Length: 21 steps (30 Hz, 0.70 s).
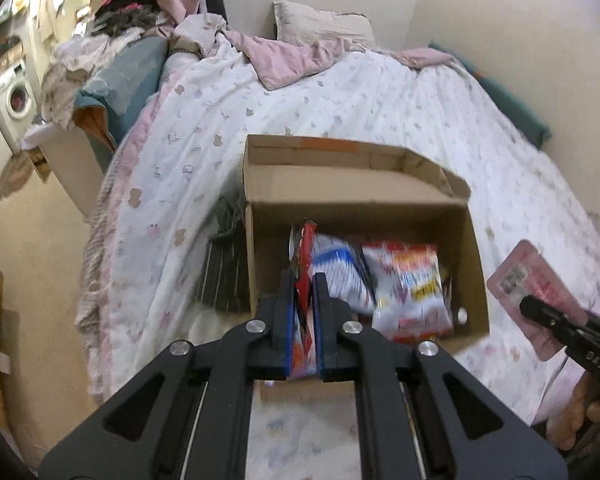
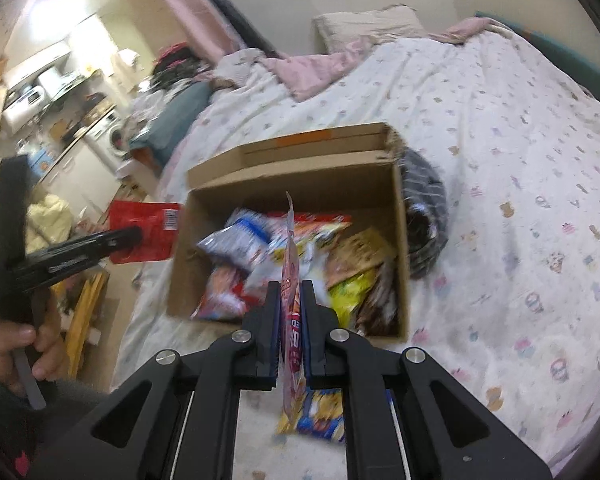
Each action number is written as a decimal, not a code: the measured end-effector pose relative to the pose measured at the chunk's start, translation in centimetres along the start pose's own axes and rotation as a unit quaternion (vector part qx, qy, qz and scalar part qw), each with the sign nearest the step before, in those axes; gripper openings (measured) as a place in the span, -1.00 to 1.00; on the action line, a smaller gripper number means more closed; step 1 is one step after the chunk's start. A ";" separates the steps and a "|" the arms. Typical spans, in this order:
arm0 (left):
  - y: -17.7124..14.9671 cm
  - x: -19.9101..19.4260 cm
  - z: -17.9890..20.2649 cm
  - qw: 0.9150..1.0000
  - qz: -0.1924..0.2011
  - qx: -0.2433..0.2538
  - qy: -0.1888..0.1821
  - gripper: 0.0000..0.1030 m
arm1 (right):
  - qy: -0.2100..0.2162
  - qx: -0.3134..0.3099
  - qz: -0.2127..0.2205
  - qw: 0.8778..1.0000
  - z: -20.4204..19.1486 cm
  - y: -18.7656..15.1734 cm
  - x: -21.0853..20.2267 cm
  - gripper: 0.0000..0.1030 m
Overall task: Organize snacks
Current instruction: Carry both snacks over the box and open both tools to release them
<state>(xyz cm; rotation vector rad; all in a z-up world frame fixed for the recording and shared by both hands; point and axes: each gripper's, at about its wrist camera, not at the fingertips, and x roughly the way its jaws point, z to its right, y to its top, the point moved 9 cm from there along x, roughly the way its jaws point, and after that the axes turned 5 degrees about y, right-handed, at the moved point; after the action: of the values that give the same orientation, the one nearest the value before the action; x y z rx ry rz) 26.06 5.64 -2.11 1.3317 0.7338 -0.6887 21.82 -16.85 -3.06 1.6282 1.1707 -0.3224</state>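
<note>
I have a snack in each tool above the open cardboard box [image 2: 204, 256], which sits on the patterned bedspread [image 2: 500, 160] and already holds a loose heap of packets. My left gripper [image 1: 304, 280] is clamped tight on a red packet [image 1: 305, 256], seen from the right wrist as a flat red pouch [image 2: 148, 232] hanging beside the box's left wall. My right gripper [image 2: 290, 286] is pinched fully on a pink packet [image 2: 290, 280], held edge-on above the box's near side; the left wrist view shows its pale back with a barcode [image 1: 532, 292].

Both feel like light, thin film pouches: floppy, crinkly, probably slippery, contents likely crushable. I grip them on the flat sealed margin, not the puffed middle, so nothing breaks. The blur makes the print unreadable, so I can't say what they contain. One more blue and yellow packet [image 2: 320, 420] lies on the bedspread under my right tool.
</note>
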 end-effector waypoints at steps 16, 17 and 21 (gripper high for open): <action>1.4 5.7 1.8 0.999 0.015 0.034 0.020 -0.87 | -0.074 0.051 -0.046 0.995 7.1 2.6 8.3 -0.83; 1.4 5.8 1.6 0.999 0.015 0.036 0.022 -0.87 | -0.077 0.050 -0.045 0.995 7.1 2.7 8.5 -0.83; 0.8 6.4 0.9 1.000 -0.001 0.024 0.014 -0.87 | -0.087 0.040 -0.038 0.995 6.7 3.1 8.9 -0.83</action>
<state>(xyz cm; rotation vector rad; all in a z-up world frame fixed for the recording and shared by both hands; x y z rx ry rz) 30.57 4.66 -6.65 1.3860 0.7453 -0.6945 30.89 -17.78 -10.28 1.5932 1.1011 -0.5550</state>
